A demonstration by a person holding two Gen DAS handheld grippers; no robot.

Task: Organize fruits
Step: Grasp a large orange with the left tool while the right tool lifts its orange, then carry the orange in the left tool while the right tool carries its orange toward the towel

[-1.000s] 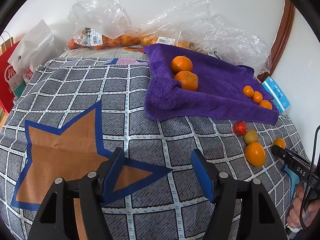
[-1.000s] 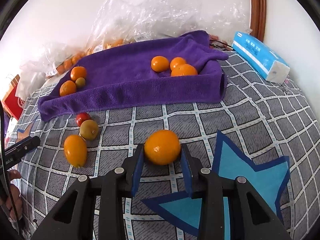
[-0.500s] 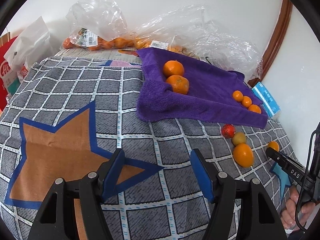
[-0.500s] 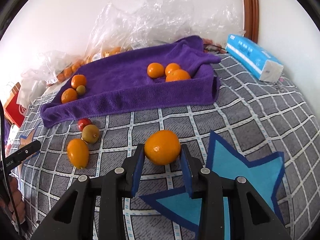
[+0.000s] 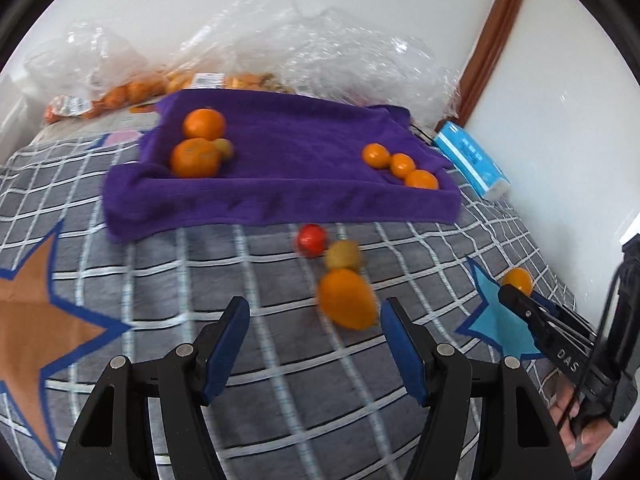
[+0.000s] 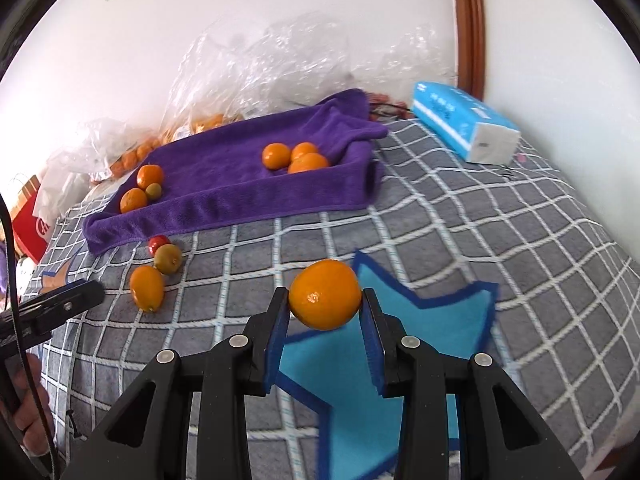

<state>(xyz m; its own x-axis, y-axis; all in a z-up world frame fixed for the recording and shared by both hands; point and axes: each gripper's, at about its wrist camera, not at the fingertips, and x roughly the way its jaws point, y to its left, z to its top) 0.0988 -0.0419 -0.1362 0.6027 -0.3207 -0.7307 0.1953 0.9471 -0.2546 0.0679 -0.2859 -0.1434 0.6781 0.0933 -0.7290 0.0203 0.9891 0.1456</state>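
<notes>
Left wrist view: the left gripper point(image 5: 314, 334) has its jaws wide apart with nothing between them, above the grey checked bedcover with star patches point(image 5: 160, 272). The landmark is the folded purple terry towel point(image 5: 288, 184). Just in front of the towel's near edge lie a small red round fruit point(image 5: 311, 240), a dull yellow-green round fruit point(image 5: 343, 255) and an elongated orange fruit point(image 5: 347, 299), in a line running away from the towel (all motion-blurred). On the towel's left end sit two large mandarins point(image 5: 196, 148); on its right end, three small mandarins point(image 5: 400, 166). The right gripper point(image 5: 516, 292) appears at the right edge, well apart from the towel.

Right wrist view: the right gripper's jaws are narrow, clamped on a round orange mandarin point(image 6: 325, 294), held clear above the bedcover in front of the towel's right end. A blue tissue pack point(image 6: 464, 126) lies right of the towel; clear plastic bags point(image 6: 256, 68) lie behind it.
</notes>
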